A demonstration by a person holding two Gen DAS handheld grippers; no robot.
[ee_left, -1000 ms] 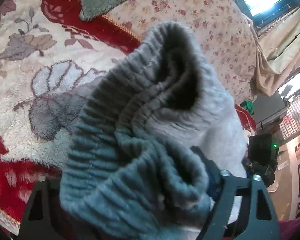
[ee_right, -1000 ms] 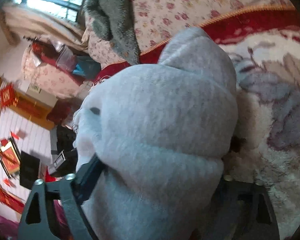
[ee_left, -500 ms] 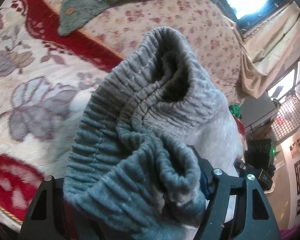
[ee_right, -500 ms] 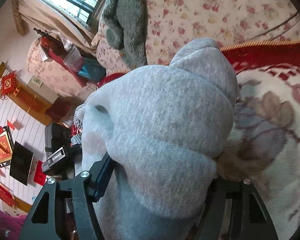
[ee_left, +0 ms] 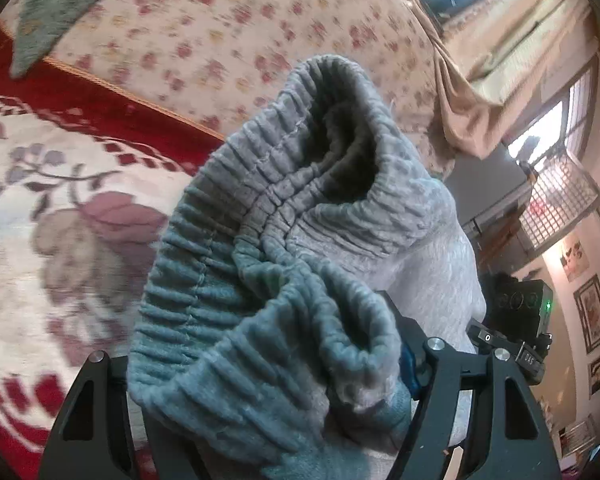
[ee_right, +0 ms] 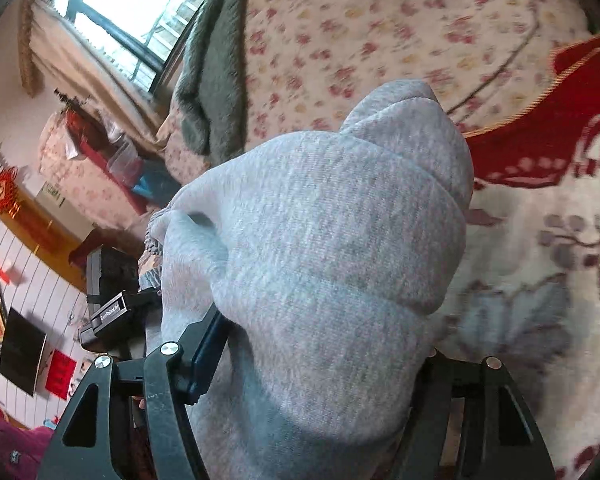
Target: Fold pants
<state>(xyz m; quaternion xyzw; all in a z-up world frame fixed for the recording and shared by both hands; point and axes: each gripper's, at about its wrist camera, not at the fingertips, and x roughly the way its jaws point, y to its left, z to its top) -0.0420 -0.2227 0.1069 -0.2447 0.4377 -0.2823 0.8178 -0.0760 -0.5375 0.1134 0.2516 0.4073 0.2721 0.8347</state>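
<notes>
Grey pants (ee_left: pixel 300 264) bunch at twelve o'clock from both claws, left claw (ee_left: pixel 268 392) and right claw (ee_right: pixel 320 380), each pinching fabric (waistband left).

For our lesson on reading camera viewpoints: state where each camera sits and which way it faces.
Left wrist: on the left gripper, looking along its fingers at the bunched waistband it clamps, above the red floral blanket.
Right wrist: on the right gripper, facing plain grey pants fabric it clamps.
Shared: the pants, blanket, flowered bedding; each shows the other gripper.
</notes>
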